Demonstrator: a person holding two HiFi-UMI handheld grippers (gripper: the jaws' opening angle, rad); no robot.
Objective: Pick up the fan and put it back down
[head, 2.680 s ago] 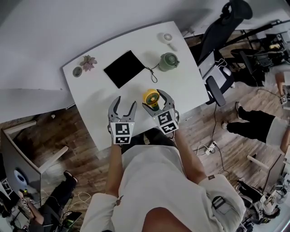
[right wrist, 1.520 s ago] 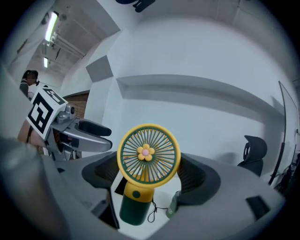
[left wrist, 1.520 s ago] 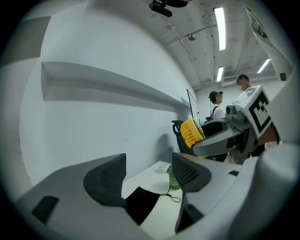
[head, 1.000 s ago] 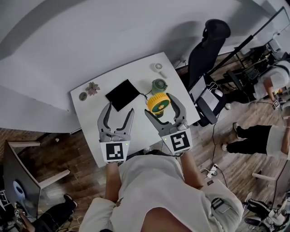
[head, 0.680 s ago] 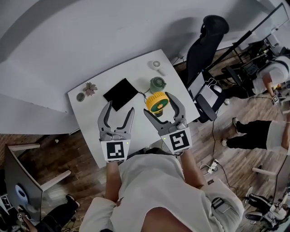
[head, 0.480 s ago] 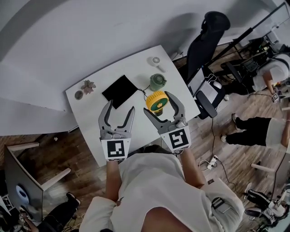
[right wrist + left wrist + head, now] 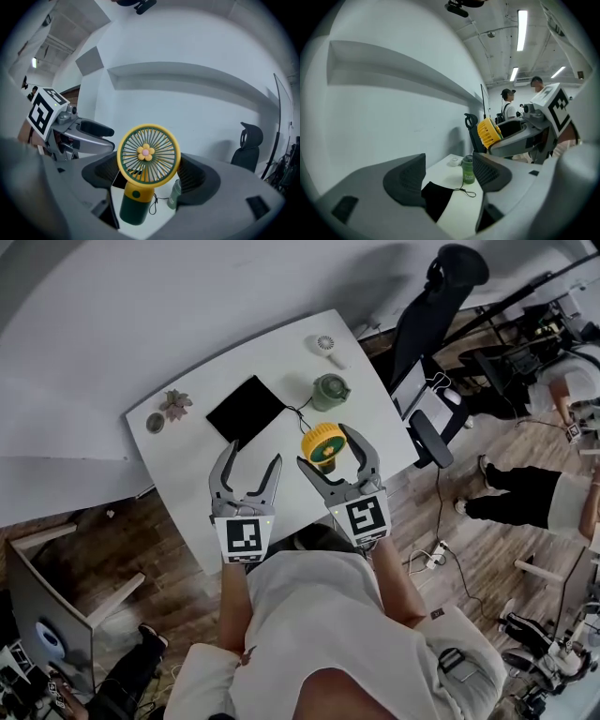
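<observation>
The fan [image 7: 321,446] has a yellow ring, a green grille with a small flower at its hub, and a yellow and green base [image 7: 136,204]. My right gripper [image 7: 325,448] is shut on it, one pad on each side of the ring [image 7: 148,157]. The fan hangs upright in the air above the white table [image 7: 187,465]. The left gripper [image 7: 253,460] stands open and empty just left of it. In the left gripper view the fan [image 7: 489,132] shows above and to the right, held in the right gripper [image 7: 525,136].
On the table lie a black pouch [image 7: 247,411] with a cord, a green bottle [image 7: 329,391], a small white fan [image 7: 325,343] and a little flower ornament [image 7: 174,405]. A black office chair [image 7: 441,306] stands past the right edge. People stand at the far right.
Both grippers have come down toward the table together. The fan stays gripped in the right one and now sits nearer the table's front edge than the green bottle.
</observation>
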